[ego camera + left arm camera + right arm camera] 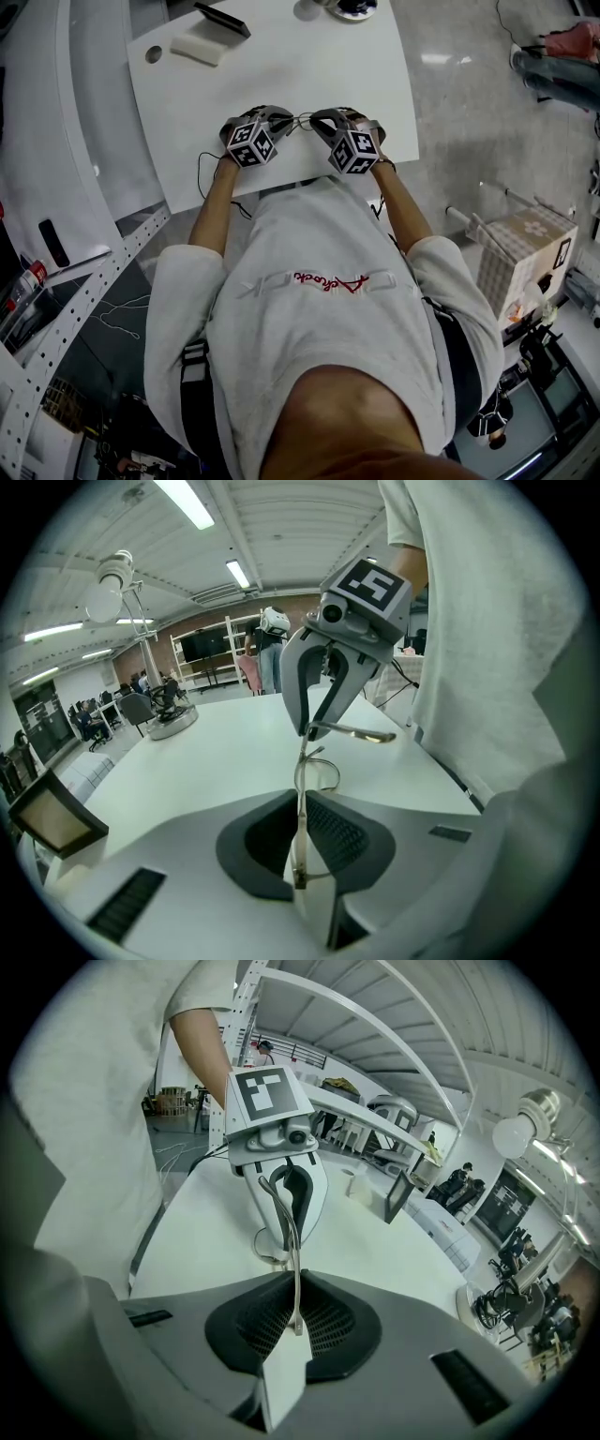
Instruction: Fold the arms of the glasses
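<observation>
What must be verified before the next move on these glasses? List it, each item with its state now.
1. Left gripper grip: jaws closed on the thin frame of the glasses. ok.
2. Right gripper grip: jaws closed on another thin metal part of the glasses. ok.
3. Arm folded: in the left gripper view it juts sideways past the right gripper. not ok.
4. Glasses lifted off the table: cannot tell.
5. Clutter near the hands: the white block lies at the table's far side, apart from both grippers. ok.
</observation>
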A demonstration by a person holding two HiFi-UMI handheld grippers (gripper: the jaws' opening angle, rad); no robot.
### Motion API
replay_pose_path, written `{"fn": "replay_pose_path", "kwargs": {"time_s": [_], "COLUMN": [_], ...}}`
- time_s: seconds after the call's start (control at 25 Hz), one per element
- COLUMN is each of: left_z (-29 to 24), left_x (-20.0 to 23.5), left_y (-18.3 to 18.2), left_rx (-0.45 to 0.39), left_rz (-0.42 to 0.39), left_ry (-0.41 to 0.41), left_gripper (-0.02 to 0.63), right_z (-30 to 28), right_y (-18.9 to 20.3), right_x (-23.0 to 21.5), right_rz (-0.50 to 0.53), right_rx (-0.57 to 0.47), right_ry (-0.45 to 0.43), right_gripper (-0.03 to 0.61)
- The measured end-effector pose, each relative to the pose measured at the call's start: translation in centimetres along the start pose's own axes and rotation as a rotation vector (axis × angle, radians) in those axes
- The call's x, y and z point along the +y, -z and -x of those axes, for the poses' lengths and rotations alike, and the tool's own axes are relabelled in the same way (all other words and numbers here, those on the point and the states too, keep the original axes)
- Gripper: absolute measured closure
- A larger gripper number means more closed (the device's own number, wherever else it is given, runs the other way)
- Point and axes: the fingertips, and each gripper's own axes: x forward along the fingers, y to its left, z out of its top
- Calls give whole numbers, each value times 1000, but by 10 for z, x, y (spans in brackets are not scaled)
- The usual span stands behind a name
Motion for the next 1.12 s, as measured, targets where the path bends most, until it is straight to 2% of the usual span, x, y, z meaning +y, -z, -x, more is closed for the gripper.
{"fn": "replay_pose_path", "kwargs": {"time_s": [0.24, 0.52, 0.72, 1.12], "left_z": [16, 51, 64, 75], "left_x": [2, 13, 23, 27], "left_y": [-3, 12, 18, 22], "left_rx": [-44, -72, -96, -106], "left_rz": [32, 128, 194, 204], "left_ry": [-37, -158, -226, -262], "left_gripper": [558, 560, 560, 560], "right_z": [-3, -12, -21, -38], "right_y": [-1, -1, 0, 5], "right_x": [-2, -1, 2, 9], "right_rz": [21, 63, 133, 204], "right_rx": [25, 55, 101, 159], "right_ry": [-2, -11, -17, -19], "right_gripper": [555, 555, 555, 555]}}
